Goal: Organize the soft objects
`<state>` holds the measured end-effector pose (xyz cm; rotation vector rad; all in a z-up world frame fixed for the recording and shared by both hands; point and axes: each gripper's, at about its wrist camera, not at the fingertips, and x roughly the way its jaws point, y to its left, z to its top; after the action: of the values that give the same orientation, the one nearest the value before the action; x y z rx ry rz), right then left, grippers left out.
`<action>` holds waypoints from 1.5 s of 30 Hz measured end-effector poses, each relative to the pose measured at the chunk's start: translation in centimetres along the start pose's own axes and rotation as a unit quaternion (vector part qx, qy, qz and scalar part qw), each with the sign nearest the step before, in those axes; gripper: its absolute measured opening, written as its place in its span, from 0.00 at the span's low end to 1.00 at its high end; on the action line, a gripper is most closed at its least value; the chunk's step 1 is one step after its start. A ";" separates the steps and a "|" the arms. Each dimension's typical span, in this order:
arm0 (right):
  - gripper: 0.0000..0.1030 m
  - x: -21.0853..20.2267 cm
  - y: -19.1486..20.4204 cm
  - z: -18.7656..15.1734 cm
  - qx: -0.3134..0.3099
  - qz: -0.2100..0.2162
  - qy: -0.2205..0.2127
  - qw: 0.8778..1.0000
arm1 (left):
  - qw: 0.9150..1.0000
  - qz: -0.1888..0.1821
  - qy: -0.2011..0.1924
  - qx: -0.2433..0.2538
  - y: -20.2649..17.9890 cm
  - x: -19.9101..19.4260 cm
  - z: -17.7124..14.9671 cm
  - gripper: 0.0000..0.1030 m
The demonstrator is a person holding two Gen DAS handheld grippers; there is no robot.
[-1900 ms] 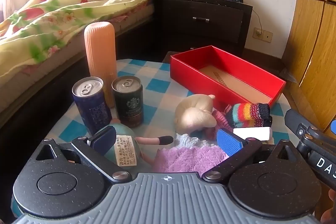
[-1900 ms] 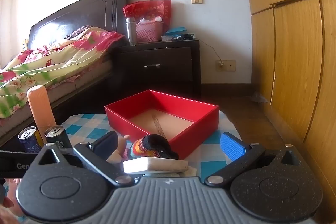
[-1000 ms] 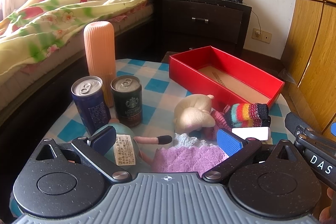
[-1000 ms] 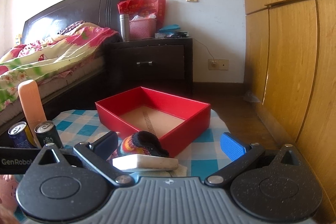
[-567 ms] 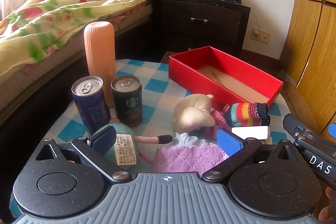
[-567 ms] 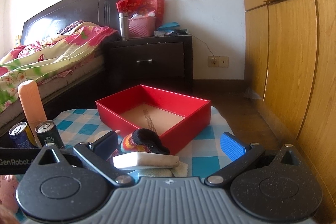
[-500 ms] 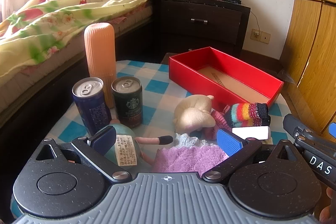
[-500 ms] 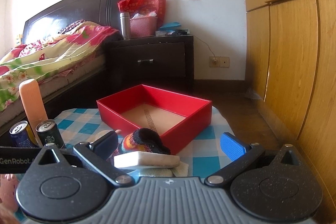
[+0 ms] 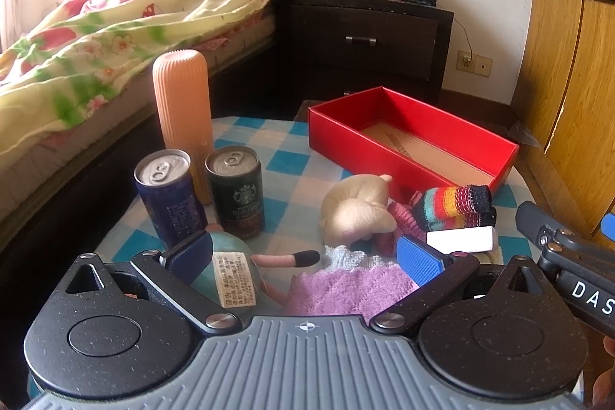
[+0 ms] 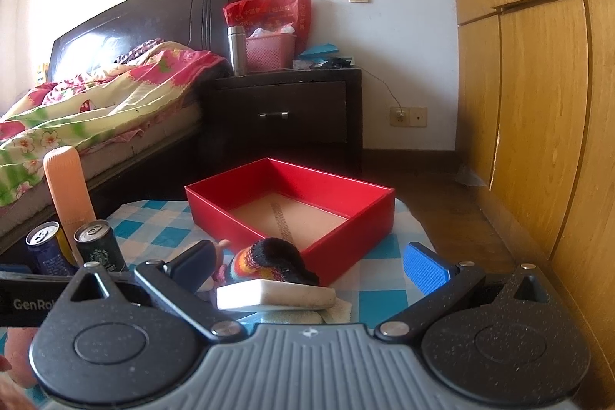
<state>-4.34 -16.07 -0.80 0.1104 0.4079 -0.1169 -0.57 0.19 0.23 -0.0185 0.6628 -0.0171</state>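
the striped sock lies on the checked cloth just in front of the red box, long axis running left-right, dark cuff to my right; rainbow bands, knitted; a cream plush toy sits just left of it; my left gripper hovers low over the purple knit, fingers spread, holding nothing; my right gripper likewise gapes wide.

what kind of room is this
Most likely a home bedroom: a bed with a floral quilt, a dark nightstand beside it, and wooden wardrobe doors along the right wall.
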 end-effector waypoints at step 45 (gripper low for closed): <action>0.82 1.2 2.7 -2.4 -0.053 0.137 0.105 0.984 | 0.990 -0.050 0.099 0.089 7.3 4.8 -0.9 0.95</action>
<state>-3.85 -13.16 -3.26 0.0728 0.6048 0.1894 2.70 7.34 -3.62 0.1243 0.8567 -0.1771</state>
